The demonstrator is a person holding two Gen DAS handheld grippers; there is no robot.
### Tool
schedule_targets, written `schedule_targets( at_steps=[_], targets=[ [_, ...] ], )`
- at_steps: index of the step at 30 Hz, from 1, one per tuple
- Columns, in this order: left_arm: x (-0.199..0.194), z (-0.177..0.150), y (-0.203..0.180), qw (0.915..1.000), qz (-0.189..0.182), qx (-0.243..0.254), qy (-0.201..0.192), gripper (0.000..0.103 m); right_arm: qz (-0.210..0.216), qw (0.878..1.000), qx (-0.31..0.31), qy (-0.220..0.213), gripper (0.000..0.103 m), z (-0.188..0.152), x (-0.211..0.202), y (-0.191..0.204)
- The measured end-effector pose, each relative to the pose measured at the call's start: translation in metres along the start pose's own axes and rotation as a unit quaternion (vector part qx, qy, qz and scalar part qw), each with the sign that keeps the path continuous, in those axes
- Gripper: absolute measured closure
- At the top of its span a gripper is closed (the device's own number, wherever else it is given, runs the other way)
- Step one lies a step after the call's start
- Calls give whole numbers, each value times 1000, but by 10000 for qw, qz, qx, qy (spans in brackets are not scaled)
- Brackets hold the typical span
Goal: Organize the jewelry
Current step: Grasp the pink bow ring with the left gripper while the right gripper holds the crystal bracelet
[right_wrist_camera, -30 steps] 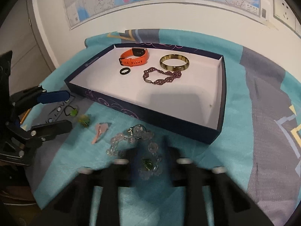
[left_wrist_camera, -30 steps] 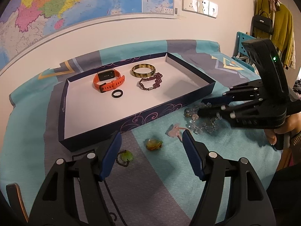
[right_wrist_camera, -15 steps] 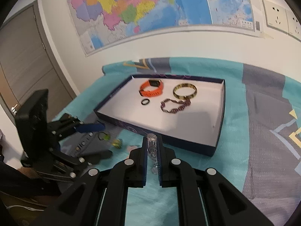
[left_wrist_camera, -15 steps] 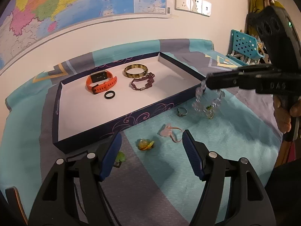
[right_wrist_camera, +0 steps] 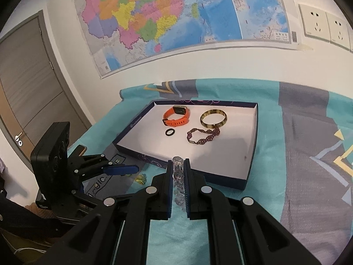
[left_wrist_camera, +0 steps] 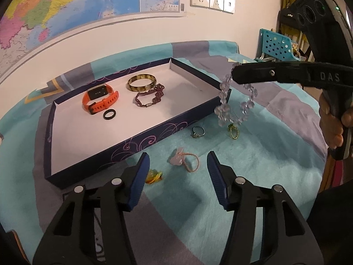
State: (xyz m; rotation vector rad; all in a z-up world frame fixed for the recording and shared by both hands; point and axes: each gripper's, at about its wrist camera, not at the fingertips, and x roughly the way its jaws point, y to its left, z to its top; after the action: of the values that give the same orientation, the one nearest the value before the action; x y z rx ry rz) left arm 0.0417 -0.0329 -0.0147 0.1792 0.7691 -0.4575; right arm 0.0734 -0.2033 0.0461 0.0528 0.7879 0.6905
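A: What has my right gripper point(right_wrist_camera: 177, 174) got?

B: Its fingers are clamped on the clear bead bracelet point(left_wrist_camera: 233, 105), which hangs in a loop in the air, beside the tray's point(left_wrist_camera: 167, 128) right corner and above the cloth point(left_wrist_camera: 275, 143).

A: And my left gripper point(left_wrist_camera: 177, 176)?

B: Spread wide and holding nothing, low over the cloth in front of the tray.

A: What sits in the tray?

B: An orange watch point(left_wrist_camera: 100, 99), a black ring point(left_wrist_camera: 109, 114) just in front of it, a gold bangle point(left_wrist_camera: 142, 82), and a purple chain point(left_wrist_camera: 150, 98) touching the bangle's near edge.

A: What lies on the cloth?

B: A silver ring point(left_wrist_camera: 198, 131) near the tray wall, a small green-and-gold piece point(left_wrist_camera: 233, 131) under the hanging bracelet, a pink charm on a cord point(left_wrist_camera: 184, 160) between my left fingers point(left_wrist_camera: 217, 177), and a yellow trinket point(left_wrist_camera: 153, 176) beside the left one.
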Motion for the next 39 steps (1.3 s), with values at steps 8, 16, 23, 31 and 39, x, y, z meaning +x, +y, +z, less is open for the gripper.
schedule_targets(
  at_steps=[8,16,23,31,39],
  targets=[
    [26,7,-5,9992,-54,44,390,64,27,9999,110,83,95,-3,6,-5],
    [30,3,2,9985,-72,-151,529,78,101,9998,116,91,95,-3,9,-5],
    [24,2,8,9983,-169,-360,432,91,112,9999,105,76,95,-4,9,-4],
    [15,-2,16,9975,-254,-582,321,99,123,9999,74,45,95,-3,7,-2],
    [-3,1,24,9974,-188,-687,109,99,116,9999,-19,-34,95,3,3,3]
  ],
)
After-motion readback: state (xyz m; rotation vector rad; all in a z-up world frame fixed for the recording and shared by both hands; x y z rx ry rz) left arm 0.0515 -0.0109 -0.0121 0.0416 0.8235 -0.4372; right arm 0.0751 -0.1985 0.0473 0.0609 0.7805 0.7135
